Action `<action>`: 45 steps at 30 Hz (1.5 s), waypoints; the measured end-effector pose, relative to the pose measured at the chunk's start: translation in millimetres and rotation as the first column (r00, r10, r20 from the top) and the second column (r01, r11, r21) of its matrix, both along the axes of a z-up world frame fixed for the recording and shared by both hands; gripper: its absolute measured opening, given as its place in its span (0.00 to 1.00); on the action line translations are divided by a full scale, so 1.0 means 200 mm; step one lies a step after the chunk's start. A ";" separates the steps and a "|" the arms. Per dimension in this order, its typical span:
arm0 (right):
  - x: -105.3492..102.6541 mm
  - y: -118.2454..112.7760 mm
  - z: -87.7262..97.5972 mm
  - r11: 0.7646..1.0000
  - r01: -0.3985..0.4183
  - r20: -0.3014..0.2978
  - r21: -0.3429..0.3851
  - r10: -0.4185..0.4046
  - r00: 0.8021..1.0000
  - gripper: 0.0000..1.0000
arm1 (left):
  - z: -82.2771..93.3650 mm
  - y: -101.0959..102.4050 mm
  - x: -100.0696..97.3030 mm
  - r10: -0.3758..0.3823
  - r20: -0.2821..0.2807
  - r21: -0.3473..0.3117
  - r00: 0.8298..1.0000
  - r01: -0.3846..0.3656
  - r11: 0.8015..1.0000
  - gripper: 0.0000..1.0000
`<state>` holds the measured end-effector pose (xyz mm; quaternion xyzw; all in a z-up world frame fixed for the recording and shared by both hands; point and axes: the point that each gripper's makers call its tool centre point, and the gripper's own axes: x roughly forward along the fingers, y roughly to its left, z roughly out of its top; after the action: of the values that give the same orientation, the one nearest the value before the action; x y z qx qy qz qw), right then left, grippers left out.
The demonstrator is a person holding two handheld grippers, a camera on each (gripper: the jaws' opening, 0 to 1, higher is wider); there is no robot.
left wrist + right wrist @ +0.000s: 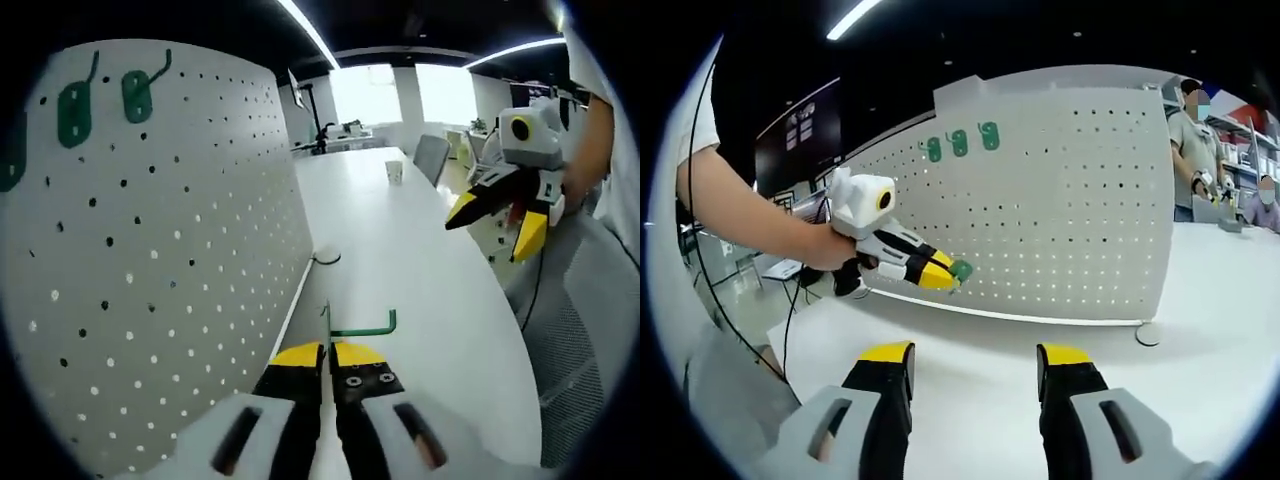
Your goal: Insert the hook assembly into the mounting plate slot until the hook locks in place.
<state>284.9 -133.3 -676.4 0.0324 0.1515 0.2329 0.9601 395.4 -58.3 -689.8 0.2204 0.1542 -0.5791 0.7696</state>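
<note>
The white pegboard mounting plate (150,250) stands upright on the table, close on my left. Three green hooks (136,96) hang on it near its top edge. My left gripper (328,352) is shut on a green hook assembly (368,328), whose plate sits edge-on between the jaws and whose arm sticks out to the right. In the right gripper view this left gripper (948,277) holds the green hook (961,269) just in front of the pegboard (1070,200), low on its left part. My right gripper (975,365) is open, holds nothing, and hovers over the table (485,243).
The white table (420,300) runs far back, with a paper cup (394,171) and a chair (430,155) at its end. A round foot (1148,335) props the pegboard. A person's forearm (750,215) holds the left gripper. Other people (1195,140) stand at the right.
</note>
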 end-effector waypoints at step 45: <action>-0.03 0.06 0.08 0.997 -0.063 0.064 0.042 0.060 0.996 0.47 | 0.31 0.11 -0.29 0.271 -0.034 -0.372 0.962 -0.264 0.890 0.03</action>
<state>279.3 -121.1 -660.5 0.0417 0.1171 0.2665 0.9558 336.6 -35.3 -627.3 0.0524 0.0629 -0.4841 0.8712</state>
